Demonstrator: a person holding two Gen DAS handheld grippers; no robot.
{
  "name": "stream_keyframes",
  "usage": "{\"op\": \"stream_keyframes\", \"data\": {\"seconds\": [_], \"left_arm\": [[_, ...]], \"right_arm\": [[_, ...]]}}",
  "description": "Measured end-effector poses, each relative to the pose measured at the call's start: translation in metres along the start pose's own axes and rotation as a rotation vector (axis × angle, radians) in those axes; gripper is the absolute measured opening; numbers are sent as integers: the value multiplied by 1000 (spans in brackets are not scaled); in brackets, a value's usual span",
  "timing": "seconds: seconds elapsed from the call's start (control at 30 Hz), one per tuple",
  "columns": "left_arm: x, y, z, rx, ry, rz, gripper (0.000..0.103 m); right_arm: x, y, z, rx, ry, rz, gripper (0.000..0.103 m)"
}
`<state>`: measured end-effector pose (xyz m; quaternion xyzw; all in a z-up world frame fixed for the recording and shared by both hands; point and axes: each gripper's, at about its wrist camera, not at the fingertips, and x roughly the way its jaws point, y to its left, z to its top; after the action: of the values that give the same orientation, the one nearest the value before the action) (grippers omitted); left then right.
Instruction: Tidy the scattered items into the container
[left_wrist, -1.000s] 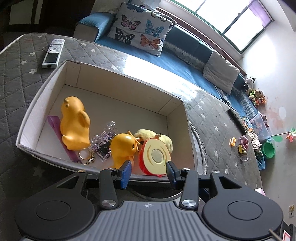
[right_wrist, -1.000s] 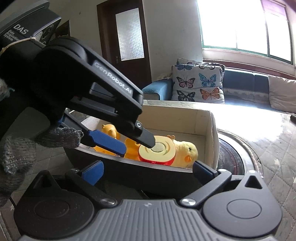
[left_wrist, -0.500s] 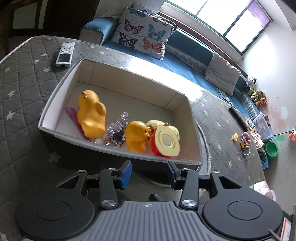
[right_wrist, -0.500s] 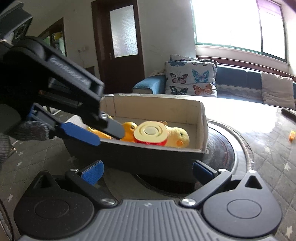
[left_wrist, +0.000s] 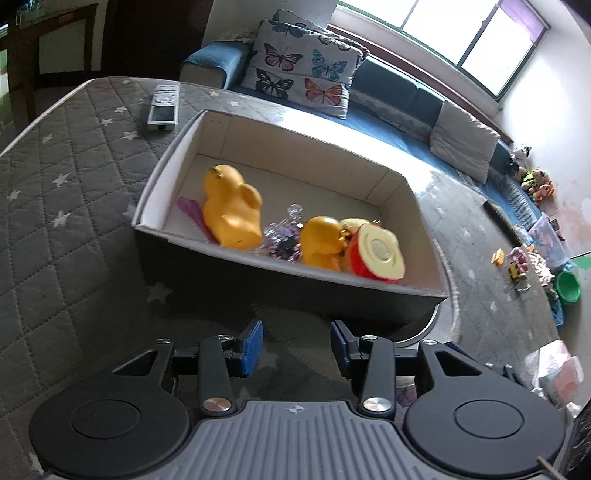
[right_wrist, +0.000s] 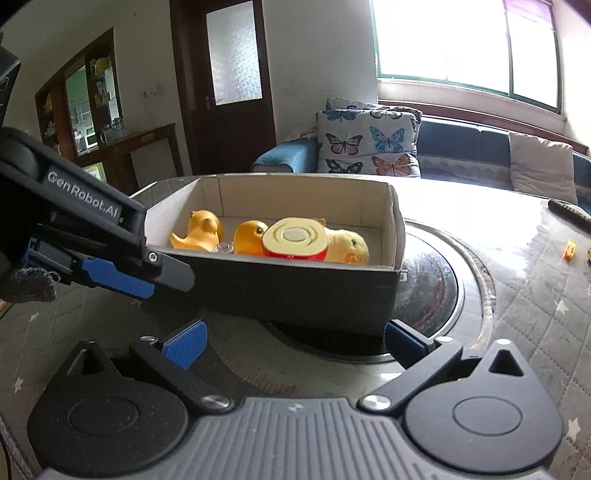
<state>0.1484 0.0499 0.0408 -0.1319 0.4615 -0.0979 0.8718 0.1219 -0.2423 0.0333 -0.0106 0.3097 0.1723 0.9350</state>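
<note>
Grippers first: the left gripper (left_wrist: 295, 341) hangs just short of the box's (left_wrist: 280, 286) dark near wall, jaws apart with nothing between them and narrowing a touch as I watch; the right gripper (right_wrist: 291, 341) sits lower and nearer me, spread wide and empty, facing the same wall. Neither touches cardboard. Inside the box lie two orange ducks (left_wrist: 231, 210), a plush chick (right_wrist: 347, 245), a red-and-cream toy (left_wrist: 376, 256), a keyring tangle (left_wrist: 282, 238) and a purple strip (left_wrist: 192, 210), all crowded along the near side, so I'd call the tidying close to done. A remote (left_wrist: 164, 107) lies just beyond the box's far corner. Quilted table cover (left_wrist: 66, 206) stretches bare to the left, giving plenty of room; the box's right end overhangs a round glass inset (right_wrist: 439, 288).
</note>
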Motion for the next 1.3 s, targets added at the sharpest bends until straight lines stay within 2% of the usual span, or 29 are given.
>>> {"op": "stream_keyframes", "data": {"seconds": [0.4,0.53,0.67,0.9,1.3], "left_arm": [[0,16,-19,-22,2,23,43],[-2,16,-24,2,-17,54,43],[-3,18,-28,-1,-23,45,43],[-4,19,-32,12,-47,91,43],[2,17,-36,49,-39,147,43]], "right_arm": [[0,9,-10,4,39,9,103],[1,12,-11,0,45,9,103],[1,14,-12,1,53,9,103],[4,20,-13,-8,66,11,103],[10,23,-11,-11,98,3,103]]}}
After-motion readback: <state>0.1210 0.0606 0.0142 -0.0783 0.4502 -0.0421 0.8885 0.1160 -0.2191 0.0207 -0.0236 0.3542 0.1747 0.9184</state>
